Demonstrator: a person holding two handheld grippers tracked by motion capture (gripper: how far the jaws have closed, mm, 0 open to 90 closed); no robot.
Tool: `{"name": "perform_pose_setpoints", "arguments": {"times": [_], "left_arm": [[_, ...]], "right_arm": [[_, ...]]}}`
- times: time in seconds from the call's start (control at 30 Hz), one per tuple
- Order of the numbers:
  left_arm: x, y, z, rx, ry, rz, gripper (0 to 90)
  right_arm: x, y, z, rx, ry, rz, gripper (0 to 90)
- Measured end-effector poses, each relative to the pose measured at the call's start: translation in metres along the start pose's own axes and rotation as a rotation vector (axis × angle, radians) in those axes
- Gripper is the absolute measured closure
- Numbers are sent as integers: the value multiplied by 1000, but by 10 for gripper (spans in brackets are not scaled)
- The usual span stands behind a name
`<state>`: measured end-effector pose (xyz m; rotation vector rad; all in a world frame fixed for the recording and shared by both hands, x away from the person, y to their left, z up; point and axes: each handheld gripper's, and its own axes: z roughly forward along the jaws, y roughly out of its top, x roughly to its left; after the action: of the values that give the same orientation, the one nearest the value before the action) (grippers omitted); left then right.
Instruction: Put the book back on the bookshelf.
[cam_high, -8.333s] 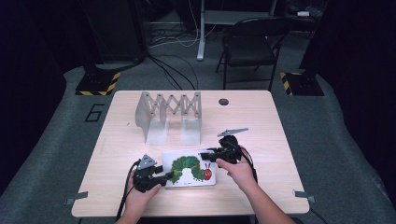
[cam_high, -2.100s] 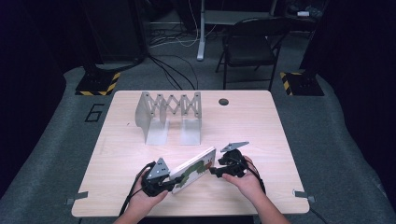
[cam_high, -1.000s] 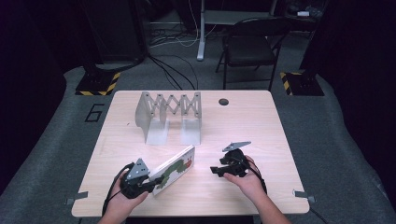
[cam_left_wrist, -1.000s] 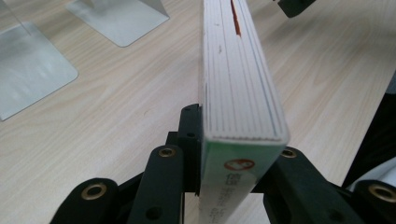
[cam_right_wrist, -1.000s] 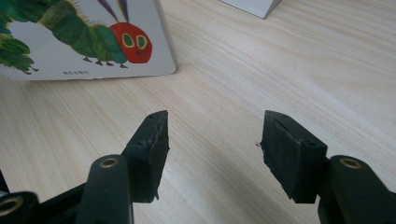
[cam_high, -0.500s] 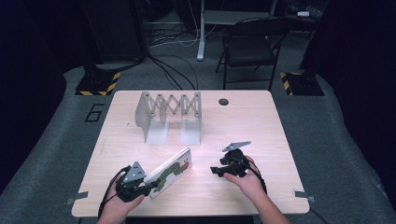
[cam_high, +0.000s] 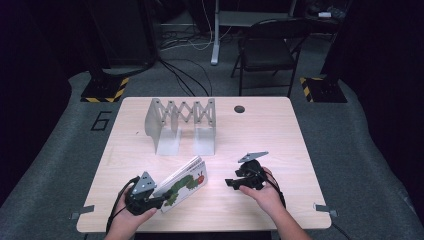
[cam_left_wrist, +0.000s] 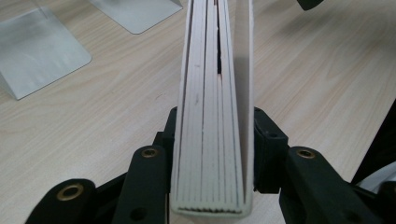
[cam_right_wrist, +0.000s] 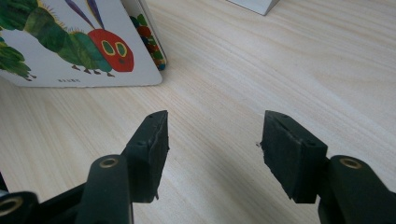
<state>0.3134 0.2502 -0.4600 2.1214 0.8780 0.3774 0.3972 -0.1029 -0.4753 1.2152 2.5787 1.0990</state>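
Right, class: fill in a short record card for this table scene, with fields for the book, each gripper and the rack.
book: caterpillar picture book, tilted, lower edge on the table, near its front left
left gripper: left gripper has the book between its jaws, pads seemingly against both covers; jaws have just been opening
right gripper: right gripper open, empty, to the right of the book and apart from it
rack: grey accordion book rack behind the book, nothing in it

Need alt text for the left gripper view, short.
A thick board book stands on edge between the left gripper's black jaws, whose grip has just been loosening. Behind it lies a wooden table with a metal bookend's base at upper left.
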Motion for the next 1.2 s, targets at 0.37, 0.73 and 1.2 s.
{"name": "perform_pose_setpoints", "arguments": {"times": [0.37, 0.73, 1.2], "left_arm": [[-2, 8, 8, 13, -39, -18, 593], [-5, 16, 12, 33, -27, -10, 603], [-4, 20, 17, 50, -9, -19, 618]], "right_arm": [[0, 0, 0, 5, 1, -1, 411], [1, 0, 1, 6, -1, 6, 411], [1, 0, 2, 11, 3, -5, 412]]}}
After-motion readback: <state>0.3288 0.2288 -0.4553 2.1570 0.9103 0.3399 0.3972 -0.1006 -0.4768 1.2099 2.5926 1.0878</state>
